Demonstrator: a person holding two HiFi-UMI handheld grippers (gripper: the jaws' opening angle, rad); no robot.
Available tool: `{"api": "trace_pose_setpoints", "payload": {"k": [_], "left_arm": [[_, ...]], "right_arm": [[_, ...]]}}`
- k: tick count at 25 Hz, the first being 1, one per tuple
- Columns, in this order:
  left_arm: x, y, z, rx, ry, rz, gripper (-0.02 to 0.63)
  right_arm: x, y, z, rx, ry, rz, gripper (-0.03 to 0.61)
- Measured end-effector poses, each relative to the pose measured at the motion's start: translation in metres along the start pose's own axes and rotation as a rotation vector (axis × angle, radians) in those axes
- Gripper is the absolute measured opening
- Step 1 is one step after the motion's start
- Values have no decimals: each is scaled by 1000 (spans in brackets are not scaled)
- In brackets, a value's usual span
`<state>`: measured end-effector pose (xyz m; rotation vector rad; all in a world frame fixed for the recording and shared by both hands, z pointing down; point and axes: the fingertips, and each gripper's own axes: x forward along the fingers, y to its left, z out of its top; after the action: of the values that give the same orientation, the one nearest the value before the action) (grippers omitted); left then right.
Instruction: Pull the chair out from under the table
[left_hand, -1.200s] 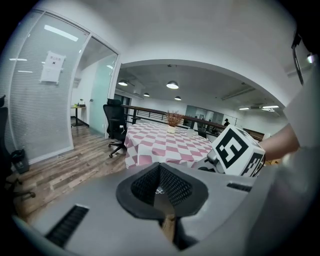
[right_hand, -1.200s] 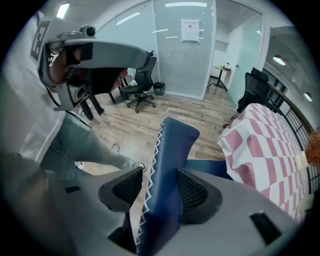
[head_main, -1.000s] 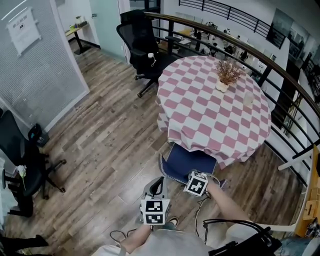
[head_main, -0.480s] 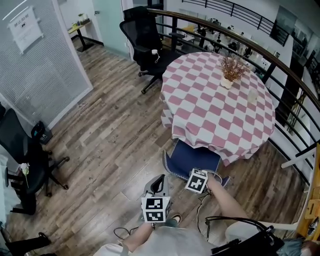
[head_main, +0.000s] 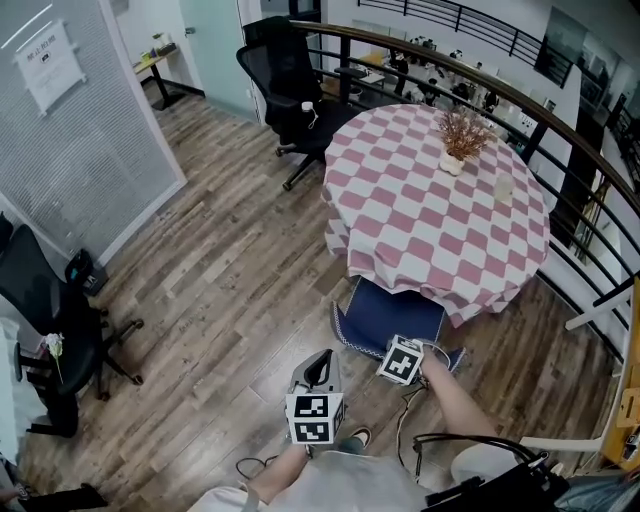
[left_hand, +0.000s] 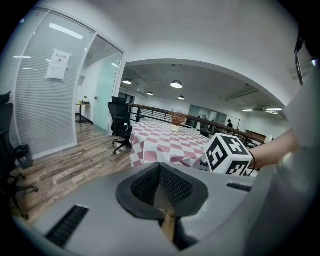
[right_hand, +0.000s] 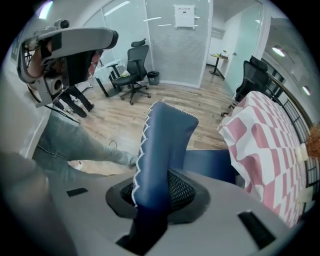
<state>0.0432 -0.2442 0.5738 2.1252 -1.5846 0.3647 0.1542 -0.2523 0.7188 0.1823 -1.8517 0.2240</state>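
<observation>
A blue chair stands tucked against the round table with the pink-and-white checked cloth, its seat partly under the cloth. My right gripper points down onto the top of the chair's back. In the right gripper view the blue back with white edging runs between the jaws of the right gripper. The jaws have just been closing, and the pads press on both of its sides. My left gripper hangs free to the left of the chair. In its own view the left gripper is shut on nothing.
A vase of dried flowers and a glass stand on the table. One black office chair is beyond the table, another at the left wall. A curved railing runs behind the table. Wooden floor lies left of the chair.
The right gripper stays at the chair's back and the left gripper holds its place. The head view has shifted slightly; the chair has hardly moved.
</observation>
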Motion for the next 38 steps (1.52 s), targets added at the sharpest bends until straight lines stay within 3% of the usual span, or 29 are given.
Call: {"api": "trace_pose_setpoints", "payload": {"k": [6, 38], "left_arm": [[-11, 12, -6, 35, 15, 9, 5], [-42, 48, -12, -22, 22, -71, 5]], "right_arm": [[1, 18, 1, 21, 7, 16, 98], [18, 135, 38, 139, -15, 137, 98]]}}
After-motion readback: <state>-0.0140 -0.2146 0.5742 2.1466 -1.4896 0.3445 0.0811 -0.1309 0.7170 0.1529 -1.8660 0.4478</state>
